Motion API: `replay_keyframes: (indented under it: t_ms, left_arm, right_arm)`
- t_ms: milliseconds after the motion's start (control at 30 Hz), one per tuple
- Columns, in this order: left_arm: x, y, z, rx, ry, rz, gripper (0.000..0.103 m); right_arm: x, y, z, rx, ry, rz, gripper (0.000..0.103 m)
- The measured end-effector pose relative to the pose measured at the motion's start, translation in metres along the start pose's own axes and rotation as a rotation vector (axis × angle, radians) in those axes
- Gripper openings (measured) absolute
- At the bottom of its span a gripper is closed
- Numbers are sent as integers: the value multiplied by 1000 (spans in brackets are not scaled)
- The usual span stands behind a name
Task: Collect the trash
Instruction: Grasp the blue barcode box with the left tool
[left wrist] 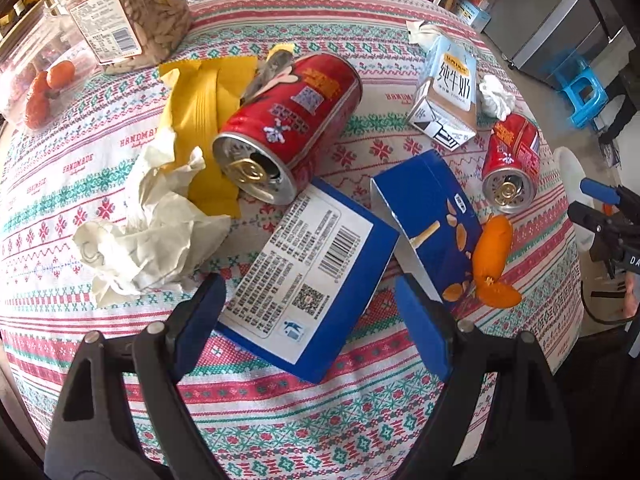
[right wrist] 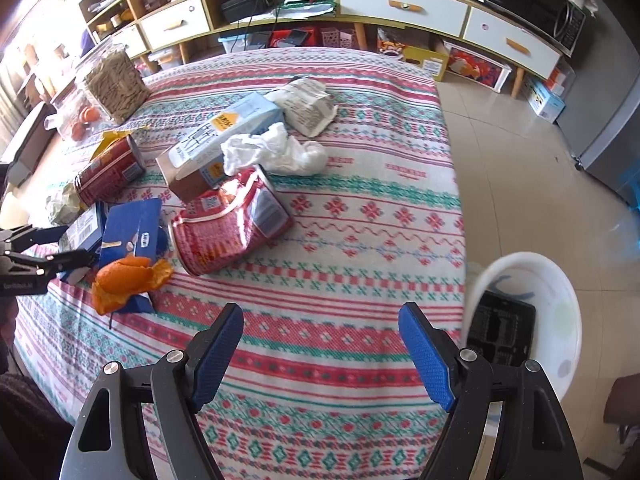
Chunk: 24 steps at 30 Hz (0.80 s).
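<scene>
My left gripper (left wrist: 310, 304) is open and points down at a blue box (left wrist: 308, 280) lying label-up between its fingers, which do not touch it. Around the box lie a red can (left wrist: 288, 128), crumpled paper (left wrist: 148, 232), a second blue box (left wrist: 428, 216), orange peel (left wrist: 492, 264), a smaller red can (left wrist: 512, 164) and a milk carton (left wrist: 448, 92). My right gripper (right wrist: 320, 316) hangs open over bare tablecloth (right wrist: 360, 240), near the dented red can (right wrist: 228, 228) and the orange peel (right wrist: 124, 280). A white bin (right wrist: 560, 312) stands beside the table's right edge.
A jar of seeds (left wrist: 132, 12) and a clear tub of oranges (left wrist: 44, 88) stand at the table's far left. White tissue (right wrist: 276, 152) and a paper packet (right wrist: 308, 104) lie mid-table. A low cabinet (right wrist: 400, 4) lines the far wall. The bin holds something black (right wrist: 500, 332).
</scene>
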State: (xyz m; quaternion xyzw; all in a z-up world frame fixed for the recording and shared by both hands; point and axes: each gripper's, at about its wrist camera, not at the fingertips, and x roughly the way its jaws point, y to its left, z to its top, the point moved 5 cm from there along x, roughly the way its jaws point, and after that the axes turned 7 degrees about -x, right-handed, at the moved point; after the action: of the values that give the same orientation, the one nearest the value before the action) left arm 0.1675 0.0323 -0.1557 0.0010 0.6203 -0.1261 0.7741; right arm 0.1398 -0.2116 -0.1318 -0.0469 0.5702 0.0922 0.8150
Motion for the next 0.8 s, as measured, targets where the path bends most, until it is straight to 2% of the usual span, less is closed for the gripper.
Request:
replay_keyframes:
  t_ms: [100, 167, 333, 433, 567, 800]
  left_arm:
    - [5, 2, -4, 4, 24, 4, 83]
    - [4, 1, -6, 18, 23, 19, 75]
    - [-1, -2, -18, 7, 21, 16, 71]
    - [-9, -2, -22, -13, 3, 4, 68]
    - [-28, 7, -23, -59, -36, -28, 66]
    - [-46, 14, -25, -94, -79, -12, 65]
  right_arm:
    - [4, 7, 8, -7, -2, 7, 84]
    - [7, 12, 15, -12, -9, 9, 86]
    - [17, 22, 29, -2, -3, 35, 92]
    - [24, 24, 38, 49, 4, 78, 93]
    - [34, 24, 47, 113, 3, 90, 94]
    - [53, 32, 60, 178, 18, 93, 95]
